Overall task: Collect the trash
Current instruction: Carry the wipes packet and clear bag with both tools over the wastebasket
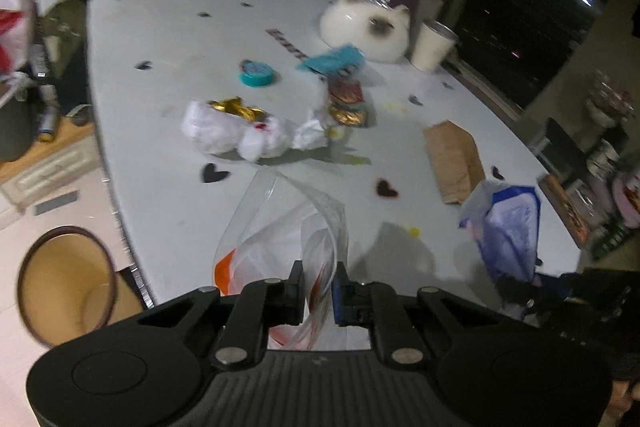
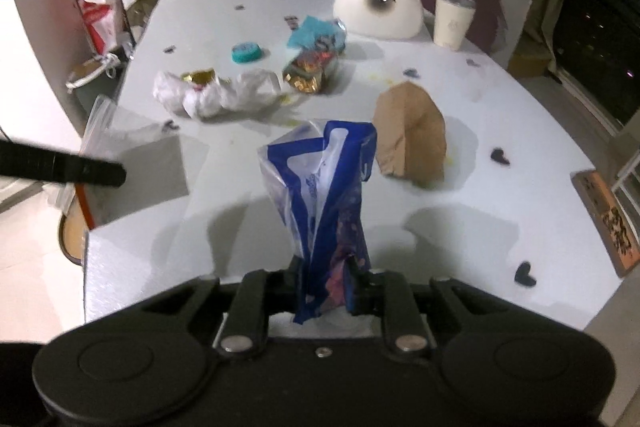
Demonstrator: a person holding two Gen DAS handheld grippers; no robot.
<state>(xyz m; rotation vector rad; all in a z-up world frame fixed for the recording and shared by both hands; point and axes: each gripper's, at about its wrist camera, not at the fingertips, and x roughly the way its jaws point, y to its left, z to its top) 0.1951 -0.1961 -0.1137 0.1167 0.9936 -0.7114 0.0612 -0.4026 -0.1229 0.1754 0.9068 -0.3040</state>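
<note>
My left gripper (image 1: 319, 277) is shut on a clear plastic bag (image 1: 280, 227) with orange print, held just above the near edge of the white table (image 1: 160, 107). My right gripper (image 2: 325, 273) is shut on a blue and white plastic bag (image 2: 320, 179), which stands up above the table; the same blue bag (image 1: 508, 223) shows at the right in the left wrist view. On the table lie crumpled white tissues with gold foil (image 1: 240, 127), shiny snack wrappers (image 1: 346, 103), a teal wrapper (image 1: 332, 59), a teal lid (image 1: 256, 71) and a brown paper bag (image 1: 454, 159).
A round bin with a dark rim (image 1: 64, 283) stands on the floor left of the table. At the far right of the table sit a white cat-shaped dish (image 1: 366, 23) and a cream cup (image 1: 432, 45). Shelves and a red-white bag (image 2: 94, 11) stand behind.
</note>
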